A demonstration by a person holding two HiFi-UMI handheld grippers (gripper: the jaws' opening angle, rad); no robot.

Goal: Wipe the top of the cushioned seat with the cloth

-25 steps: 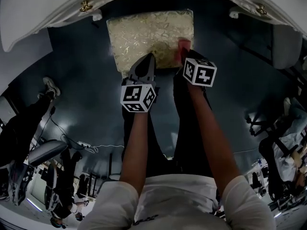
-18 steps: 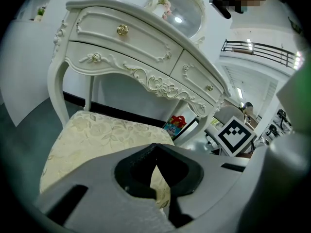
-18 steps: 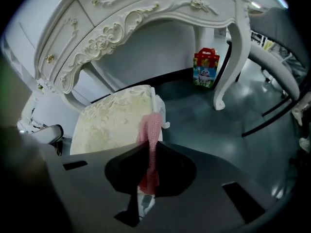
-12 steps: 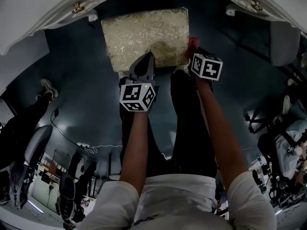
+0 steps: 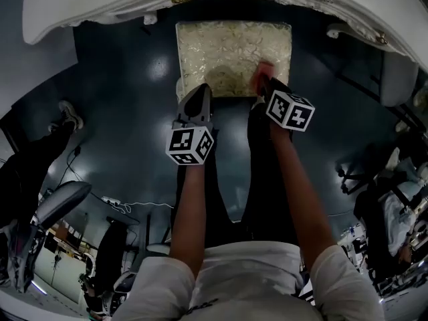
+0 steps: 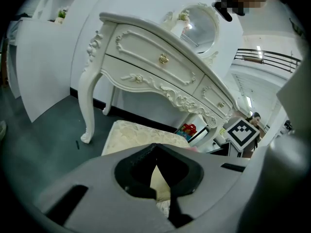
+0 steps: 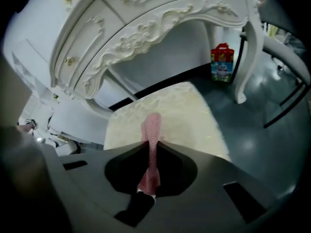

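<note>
Right gripper view, cloth (image 7: 151, 144) pinched between fingers (image 7: 130, 160), over cushioned seat (image 7: 187, 114)

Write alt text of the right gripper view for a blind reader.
The right gripper is shut on a pink dotted cloth held over a cream patterned cushioned seat. Behind stand a white carved dressing table and a red gift bag.

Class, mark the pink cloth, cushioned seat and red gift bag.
pink cloth (image 7: 152, 135), right gripper view, upper half
cushioned seat (image 5: 227, 55), head view, top centre
red gift bag (image 7: 222, 62), right gripper view, front face
</note>
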